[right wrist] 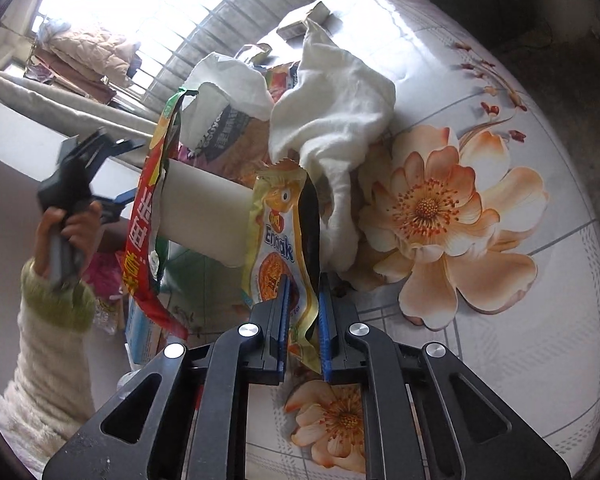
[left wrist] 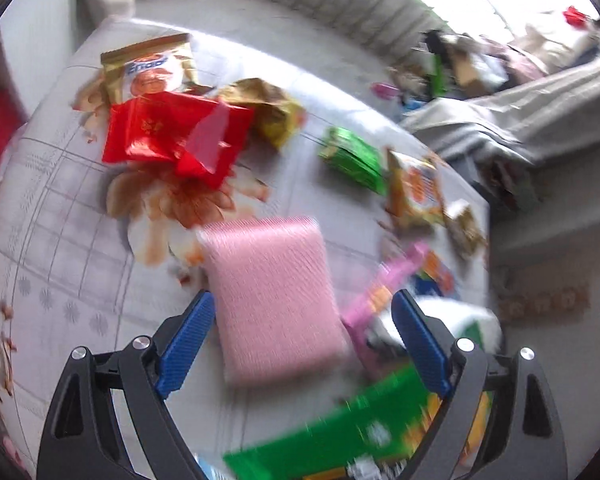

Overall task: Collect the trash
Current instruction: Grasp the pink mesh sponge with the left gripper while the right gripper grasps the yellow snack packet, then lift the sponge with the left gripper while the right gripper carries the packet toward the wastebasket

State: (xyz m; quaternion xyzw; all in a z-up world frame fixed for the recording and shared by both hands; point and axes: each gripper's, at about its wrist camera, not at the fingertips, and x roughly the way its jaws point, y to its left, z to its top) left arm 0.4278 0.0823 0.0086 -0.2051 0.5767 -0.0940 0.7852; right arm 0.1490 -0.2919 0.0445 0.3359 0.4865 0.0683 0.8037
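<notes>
Between the wide-apart fingers of the left tongs lies a pink sponge on the table. These tongs are released and grip nothing, maybe lining up to grab something. Ahead of them lie more trash: a red wrapper, a green wrapper and a gold bag.

Pinched flat in the right tongs is a yellow snack wrapper, clenched tight so it can be carried off. Past their tips sits a white cloth. Far to their left, a hand holds the other tool.
</notes>
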